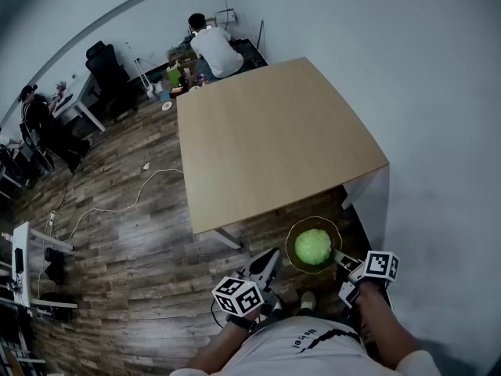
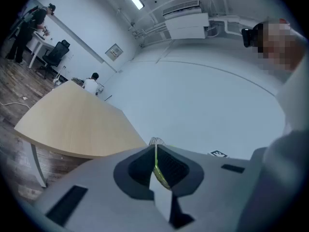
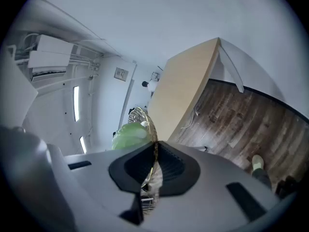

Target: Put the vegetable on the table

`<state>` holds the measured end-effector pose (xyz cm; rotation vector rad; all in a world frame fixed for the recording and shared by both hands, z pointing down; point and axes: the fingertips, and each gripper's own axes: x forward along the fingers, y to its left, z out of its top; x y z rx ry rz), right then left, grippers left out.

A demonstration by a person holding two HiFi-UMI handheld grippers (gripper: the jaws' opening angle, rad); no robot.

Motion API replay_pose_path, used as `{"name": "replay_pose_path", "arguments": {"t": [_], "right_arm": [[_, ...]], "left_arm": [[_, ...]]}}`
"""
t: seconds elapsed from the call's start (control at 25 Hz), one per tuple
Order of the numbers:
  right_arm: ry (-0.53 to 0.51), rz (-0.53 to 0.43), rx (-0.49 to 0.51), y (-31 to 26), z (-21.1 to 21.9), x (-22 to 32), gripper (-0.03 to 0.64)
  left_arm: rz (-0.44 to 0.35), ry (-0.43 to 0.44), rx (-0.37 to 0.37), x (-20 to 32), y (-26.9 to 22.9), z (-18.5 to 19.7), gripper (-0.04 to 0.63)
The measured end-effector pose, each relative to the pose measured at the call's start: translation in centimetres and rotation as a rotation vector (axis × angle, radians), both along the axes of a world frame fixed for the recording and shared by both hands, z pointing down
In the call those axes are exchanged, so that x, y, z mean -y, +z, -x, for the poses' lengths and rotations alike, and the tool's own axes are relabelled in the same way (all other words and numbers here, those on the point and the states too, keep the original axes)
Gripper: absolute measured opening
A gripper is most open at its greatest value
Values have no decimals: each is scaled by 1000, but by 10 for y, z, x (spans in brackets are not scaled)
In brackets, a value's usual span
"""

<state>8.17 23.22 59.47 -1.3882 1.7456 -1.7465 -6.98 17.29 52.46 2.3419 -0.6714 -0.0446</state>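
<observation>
Item 1: My left gripper (image 2: 155, 149) has its jaws pressed together on the thin rim of a round gold wire basket (image 1: 300, 226). Only a sliver of wire shows between the pads.

Item 2: My right gripper (image 3: 155, 146) is likewise clamped on the opposite side of that rim, with the wire running up between its pads.

Item 3: The pale green, round leafy vegetable (image 1: 313, 247) sits inside the basket, roughly at its centre. In the right gripper view it bulges just beyond the rim.

Item 4: The basket hangs between the two grippers over the dark wood-plank floor (image 1: 133, 233). It is in front of my body and near the closest right corner of the rectangular light wooden table (image 1: 266, 139). It does not touch the tabletop.

Item 5: A person in a white top (image 1: 215, 47) sits beyond the table's far end.
</observation>
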Motion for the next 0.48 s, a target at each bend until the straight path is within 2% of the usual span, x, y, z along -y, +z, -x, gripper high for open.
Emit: {"name": "replay_pose_path", "arguments": {"t": [0.48], "right_arm": [[27,10,3,-10,23,-4,28]], "left_arm": [[3,11,-7,-2,-8,22,25]]}}
